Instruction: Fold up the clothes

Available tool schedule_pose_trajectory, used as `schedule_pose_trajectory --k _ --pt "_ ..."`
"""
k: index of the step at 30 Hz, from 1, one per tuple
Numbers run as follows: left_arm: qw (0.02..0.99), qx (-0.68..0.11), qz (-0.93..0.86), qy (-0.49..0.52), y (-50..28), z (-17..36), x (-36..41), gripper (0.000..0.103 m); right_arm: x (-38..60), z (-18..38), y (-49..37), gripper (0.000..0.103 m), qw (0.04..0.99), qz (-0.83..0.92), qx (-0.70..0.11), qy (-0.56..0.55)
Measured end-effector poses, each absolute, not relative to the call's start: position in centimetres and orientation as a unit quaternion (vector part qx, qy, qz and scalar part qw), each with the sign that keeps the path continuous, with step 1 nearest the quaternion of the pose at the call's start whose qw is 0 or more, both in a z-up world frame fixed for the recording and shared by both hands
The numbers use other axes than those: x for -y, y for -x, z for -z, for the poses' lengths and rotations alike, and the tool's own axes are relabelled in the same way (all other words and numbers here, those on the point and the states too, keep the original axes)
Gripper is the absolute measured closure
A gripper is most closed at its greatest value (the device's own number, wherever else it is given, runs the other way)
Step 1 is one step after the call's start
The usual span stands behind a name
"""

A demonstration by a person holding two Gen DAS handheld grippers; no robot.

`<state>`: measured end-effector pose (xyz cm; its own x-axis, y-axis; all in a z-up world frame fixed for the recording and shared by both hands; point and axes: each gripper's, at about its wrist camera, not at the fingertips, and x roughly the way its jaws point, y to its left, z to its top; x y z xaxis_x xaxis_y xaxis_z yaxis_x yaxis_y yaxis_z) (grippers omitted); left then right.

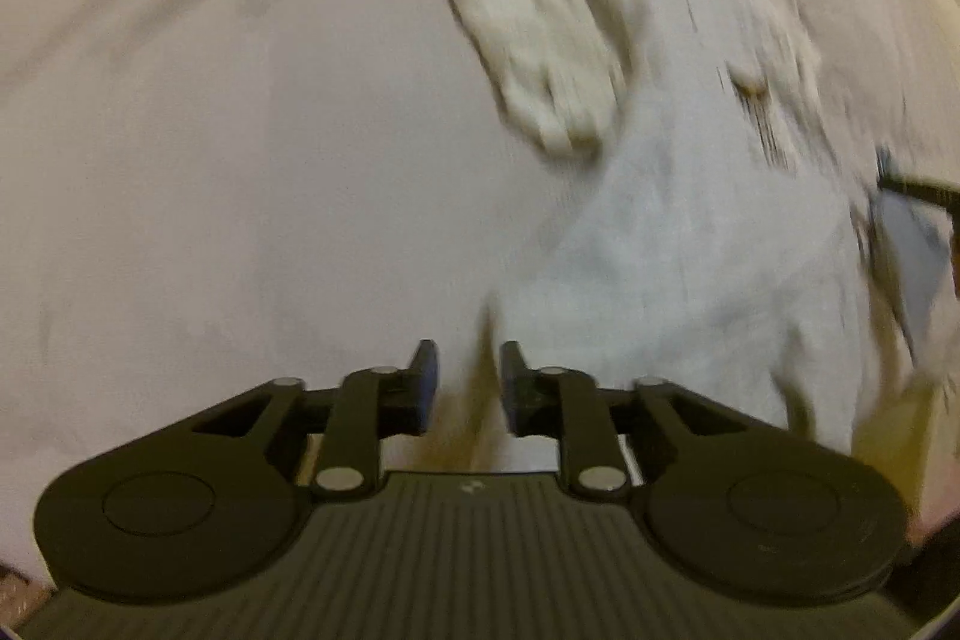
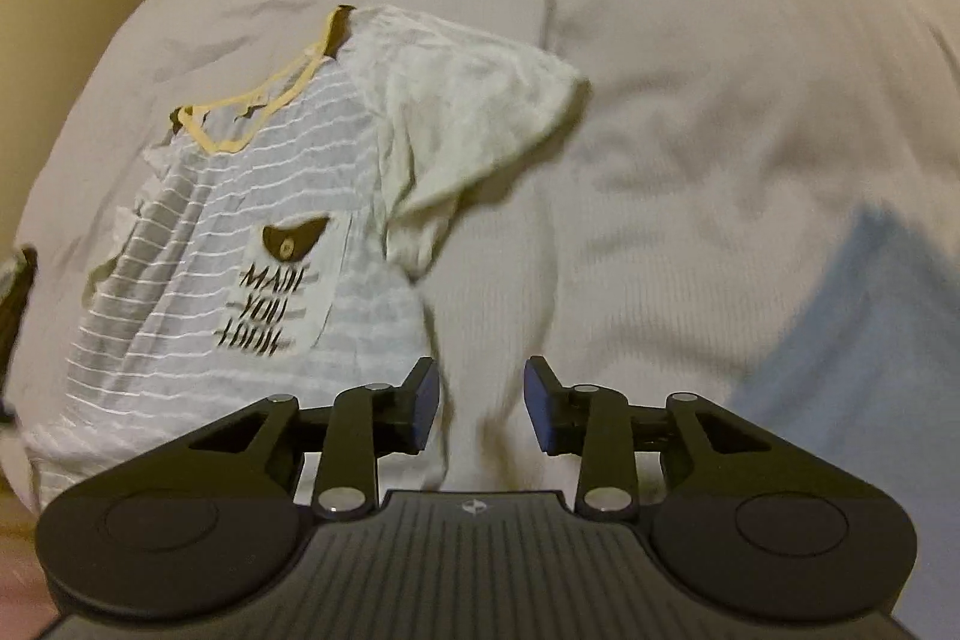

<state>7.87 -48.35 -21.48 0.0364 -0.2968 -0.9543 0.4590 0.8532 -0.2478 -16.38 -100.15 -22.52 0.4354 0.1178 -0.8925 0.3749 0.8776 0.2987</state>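
A striped T-shirt point(image 2: 240, 244) with a yellow neckline and a printed chest pocket lies spread on a bed covered by a pale sheet point(image 2: 720, 100). In the right wrist view the shirt sits toward the left side of the bed, its cream sleeve point(image 2: 480, 118) flipped outward and rumpled, its hem reaching down toward the near edge. The right claw point(image 2: 480, 406) hovers just beside the shirt's side seam with its jaws apart and nothing between them. In the left wrist view, which is heavily blurred, the left claw point(image 1: 468, 382) also stands with jaws apart and empty, close to the garment's near edge; the shirt body point(image 1: 690, 250) runs away to the right.

Neither claw holds fabric yet, so the fold appears to be only at the approach stage. The main risk is a pinch that catches the sheet along with the thin shirt, since both are pale, soft and lying flush; that would drag the bedding and skew the fold. The rumpled sleeve could also be trapped inside the fold if it is not flattened first.
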Motion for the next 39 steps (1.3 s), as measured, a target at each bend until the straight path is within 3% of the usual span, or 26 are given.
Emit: schedule_pose_trajectory --k 3,5,7,11,13,15,17,20,24,25,26,27,35,39 --pt "0.740 -0.617 0.260 -0.064 -12.0 22.0 50.5 0.070 100.8 21.9 12.6 0.059 0.824 0.077 -0.521 -0.208" --pt "0.749 -0.602 0.267 -0.070 -15.1 22.8 52.4 0.059 101.1 21.7 10.2 0.054 0.828 0.082 -0.522 -0.185" --pt "0.756 -0.585 0.286 -0.072 -18.7 23.9 54.3 0.059 101.4 21.7 8.0 0.053 0.830 0.089 -0.527 -0.160" --pt "0.761 -0.559 0.319 -0.081 -25.0 27.3 59.3 0.045 101.5 21.9 4.6 0.052 0.829 0.101 -0.534 -0.127" --pt "0.759 -0.552 0.332 -0.095 -27.4 28.8 61.4 0.045 101.3 22.5 2.9 0.052 0.830 0.101 -0.540 -0.102" --pt "0.746 -0.556 0.352 -0.103 -29.2 30.5 63.1 0.056 101.2 23.0 1.3 0.052 0.829 0.100 -0.545 -0.076" --pt "0.729 -0.565 0.364 -0.127 -30.2 31.9 64.3 0.094 101.3 23.8 -0.3 0.052 0.830 0.090 -0.550 -0.043" --pt "0.719 -0.569 0.373 -0.140 -30.6 33.1 64.9 0.103 102.2 25.0 -2.5 0.052 0.835 0.076 -0.544 -0.020" --pt "0.728 -0.561 0.368 -0.144 -30.3 32.7 63.8 0.103 104.5 28.4 -5.4 0.052 0.827 0.064 -0.556 -0.048" --pt "0.731 -0.557 0.365 -0.149 -30.2 32.3 63.6 0.103 104.8 29.4 -5.8 0.057 0.816 0.060 -0.573 -0.057" --pt "0.736 -0.552 0.361 -0.154 -30.2 31.7 63.4 0.103 105.1 30.2 -6.2 0.085 0.805 0.055 -0.587 -0.067" --pt "0.740 -0.547 0.358 -0.158 -30.2 31.2 63.1 0.103 105.1 30.4 -6.3 0.103 0.799 0.048 -0.595 -0.073" --pt "0.810 -0.464 0.309 -0.182 -35.4 22.8 62.1 0.103 106.4 23.1 -7.1 0.103 0.836 0.113 -0.533 0.060" --pt "0.776 -0.500 0.304 -0.234 -37.9 24.8 64.2 0.103 107.4 24.6 -9.1 0.103 0.815 0.117 -0.563 0.066"
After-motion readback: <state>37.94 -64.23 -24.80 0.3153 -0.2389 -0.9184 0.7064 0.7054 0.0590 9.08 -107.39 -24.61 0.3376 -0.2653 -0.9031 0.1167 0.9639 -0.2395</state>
